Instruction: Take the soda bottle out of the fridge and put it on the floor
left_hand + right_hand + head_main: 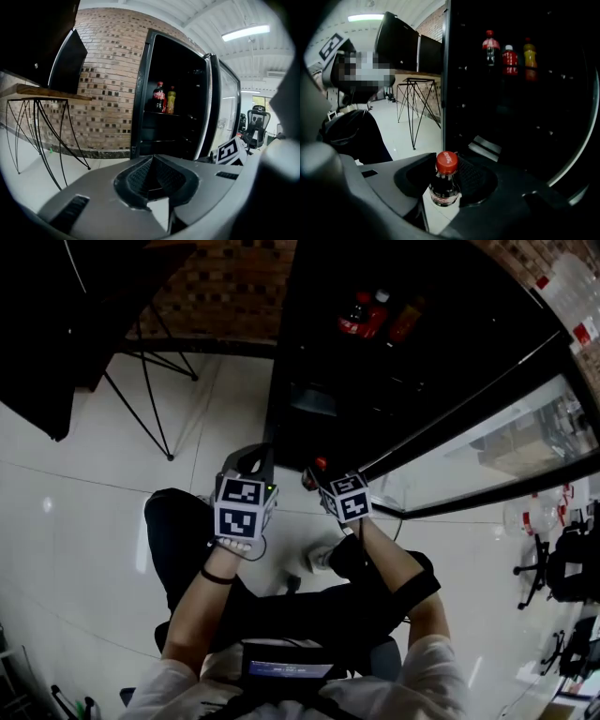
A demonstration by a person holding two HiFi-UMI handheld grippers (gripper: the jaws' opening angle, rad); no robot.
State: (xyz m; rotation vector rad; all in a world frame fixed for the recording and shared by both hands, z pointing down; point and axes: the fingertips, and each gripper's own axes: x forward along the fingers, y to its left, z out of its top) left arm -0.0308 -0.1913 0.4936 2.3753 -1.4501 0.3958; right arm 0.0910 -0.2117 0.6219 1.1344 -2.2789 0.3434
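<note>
A soda bottle [445,185] with a red cap and dark drink stands upright between the jaws of my right gripper [445,190], which is shut on its neck and shoulder. In the head view the red cap [320,463] peeks out ahead of the right gripper [317,474], low in front of the open black fridge [319,399]. My left gripper [246,463] hangs beside it to the left. Its jaws [152,161] are closed together and hold nothing. More bottles [509,58] stand on an upper fridge shelf [164,112].
The fridge's glass door [487,446] swings open to the right. A black wire-legged table [150,399] stands left by the brick wall [108,70]. White tiled floor [84,549] lies below, with the person's dark trousers [178,540] under the grippers. Office chairs [553,568] are at far right.
</note>
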